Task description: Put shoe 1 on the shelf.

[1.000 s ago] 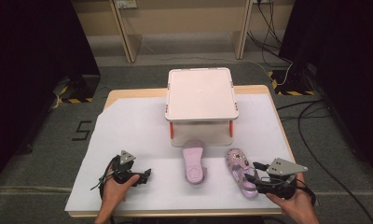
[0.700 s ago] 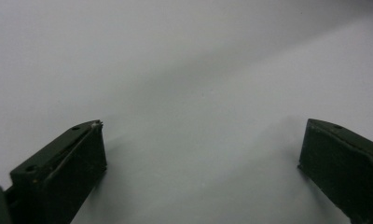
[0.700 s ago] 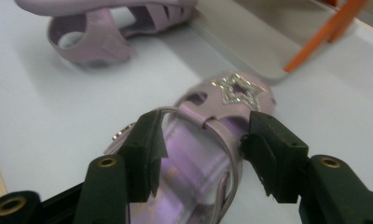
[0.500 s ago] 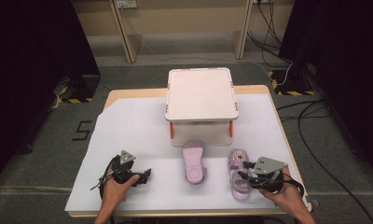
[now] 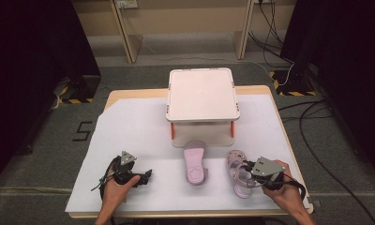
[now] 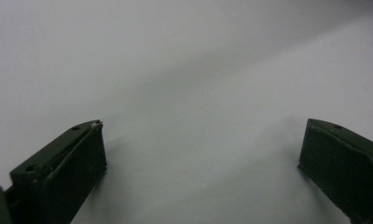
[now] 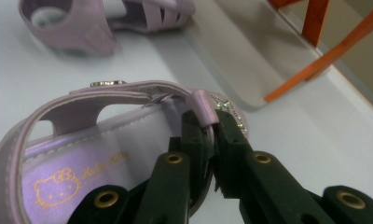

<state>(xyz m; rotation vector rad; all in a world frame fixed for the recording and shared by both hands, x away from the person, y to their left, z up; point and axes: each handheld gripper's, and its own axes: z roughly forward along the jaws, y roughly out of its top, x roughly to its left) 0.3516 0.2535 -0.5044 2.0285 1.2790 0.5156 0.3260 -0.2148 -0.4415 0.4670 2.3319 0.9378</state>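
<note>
Lilac straps mark the sandal (image 7: pixel 82 154) that the right gripper (image 7: pixel 210 135) holds: its two black jaws have just been closing and now pinch a thin strap loop at the shoe's side, so the grip sits on a soft, foldable part rather than on the stiff sole. From above, this sandal (image 5: pixel 238 174) lies near the front right corner of the table (image 5: pixel 129 96), on the white sheet (image 5: pixel 129 136) that covers most of the top, with the right gripper (image 5: pixel 255 172) coming at it from the right-hand edge. Its partner, the second sandal (image 5: pixel 195 164), lies just to the left, toe end close under the front edge of the white stand (image 5: pixel 202 93), which rests on orange legs near the middle of the table. Holding by the strap looks like a way to lift or drag the shoe without crushing it, perhaps to bring the pair together or toward the stand. The left gripper (image 5: pixel 143 176) rests near the front left corner, well apart from both shoes; its jaws stand wide apart over bare sheet (image 6: pixel 198 93), with nothing between them, seemingly waiting its turn.
</note>
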